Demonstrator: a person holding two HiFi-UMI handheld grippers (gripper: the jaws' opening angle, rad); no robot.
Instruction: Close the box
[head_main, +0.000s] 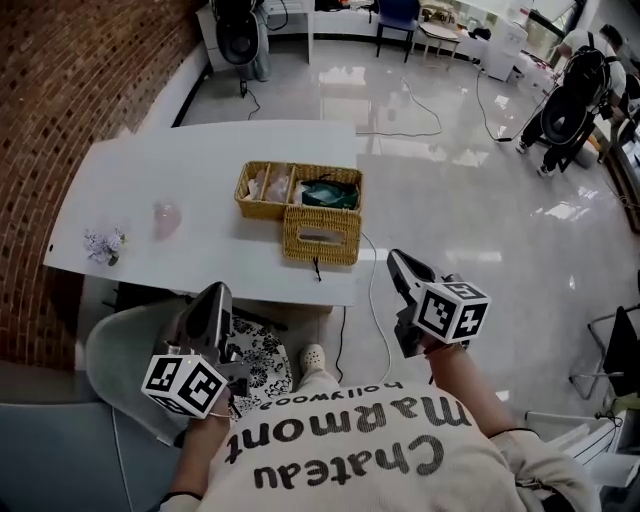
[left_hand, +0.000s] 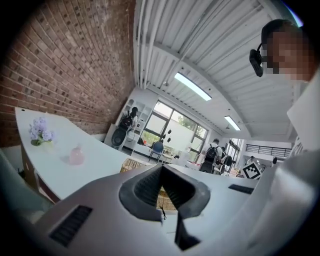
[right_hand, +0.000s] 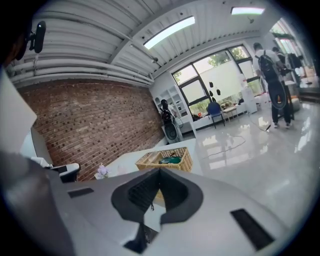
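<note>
An open wicker box (head_main: 262, 205) stands near the front right edge of the white table (head_main: 200, 160). Its wicker lid (head_main: 320, 235) lies folded out toward me, in front of the right compartment. A dark green thing (head_main: 328, 193) lies in that compartment and pale items fill the left ones. My left gripper (head_main: 216, 291) hovers below the table's front edge, shut and empty. My right gripper (head_main: 394, 258) is off the table's right corner, also shut with nothing in it. The box (right_hand: 167, 159) shows beyond the shut jaws in the right gripper view, and the box (left_hand: 131, 164) shows likewise in the left gripper view.
A small bunch of purple flowers (head_main: 104, 243) and a pink object (head_main: 165, 217) sit on the table's left part. A brick wall (head_main: 60, 90) runs along the left. A grey chair (head_main: 125, 360) stands under my left arm. Cables (head_main: 372, 300) trail on the glossy floor.
</note>
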